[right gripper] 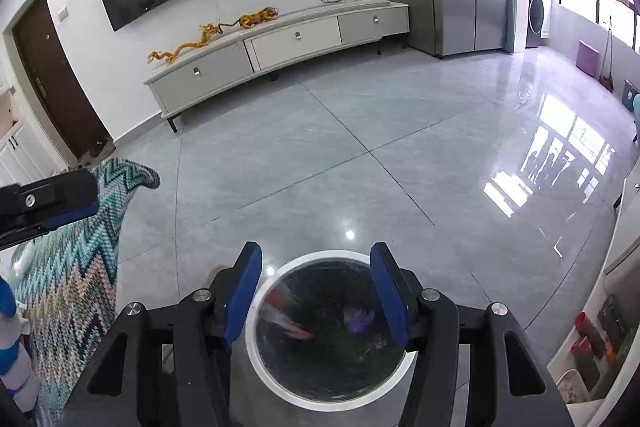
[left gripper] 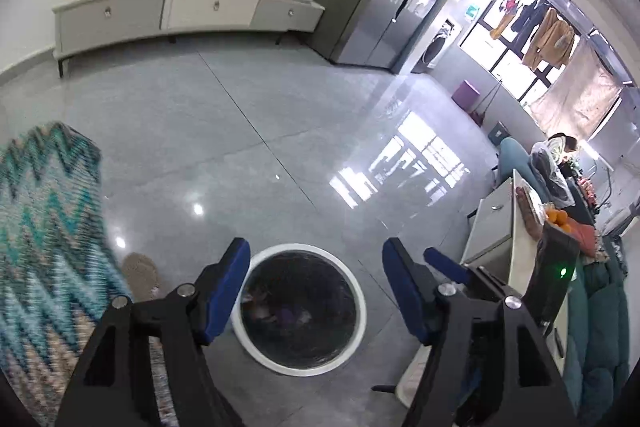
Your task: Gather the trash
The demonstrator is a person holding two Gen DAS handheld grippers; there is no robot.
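Observation:
A round trash bin with a white rim [left gripper: 298, 248] and a black liner stands on the grey tile floor, right below both grippers. My left gripper [left gripper: 316, 255] hangs open over it with nothing between its blue pads. Faint pink and purple scraps [left gripper: 280, 315] lie at the bottom. In the right wrist view my right gripper [right gripper: 316, 255] is open above the bin's rim [right gripper: 251, 347]. A blurred red and white piece of trash [right gripper: 286, 319] is inside the bin, beside a purple scrap [right gripper: 358, 319]. The right gripper's blue finger [left gripper: 440, 259] shows beside the left one.
A teal zigzag blanket [left gripper: 44, 227] lies left of the bin, with a slipper [left gripper: 140, 275] by it. A white table [left gripper: 520, 251] with oranges stands to the right. A low TV cabinet [right gripper: 280, 47] lines the far wall. A person [left gripper: 560, 147] sits far right.

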